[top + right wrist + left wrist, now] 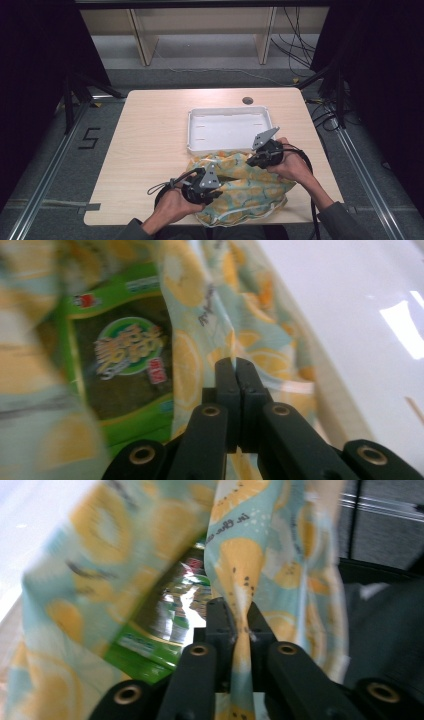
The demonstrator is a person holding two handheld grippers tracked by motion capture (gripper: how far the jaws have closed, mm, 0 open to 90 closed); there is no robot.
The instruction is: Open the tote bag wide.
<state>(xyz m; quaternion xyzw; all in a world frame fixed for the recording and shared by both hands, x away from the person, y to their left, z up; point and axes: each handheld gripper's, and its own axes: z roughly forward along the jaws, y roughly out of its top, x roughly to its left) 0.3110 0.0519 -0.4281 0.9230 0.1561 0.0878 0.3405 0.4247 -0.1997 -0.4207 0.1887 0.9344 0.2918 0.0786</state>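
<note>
Lay crumpled at the near edge of a light wooden table (150,150), a lemon-print cloth bag (250,192), pale teal with yellow fruit slices, just in front of a white tray (200,131) and touching its near rim. Held open at the mouth from two sides. Inside, a green packet (122,365) with a round label, seen through the opening in both gripper views.

Pinched on the bag's left edge, the left gripper (207,192), jaws closed on a fold of fabric that ran up between them in the left gripper view (242,630). Clamped on the bag's far right edge, beside the tray, the right gripper (257,159), jaws pressed together on the cloth (235,385). Came in from the bottom of the high view, both forearms in grey sleeves.
</note>
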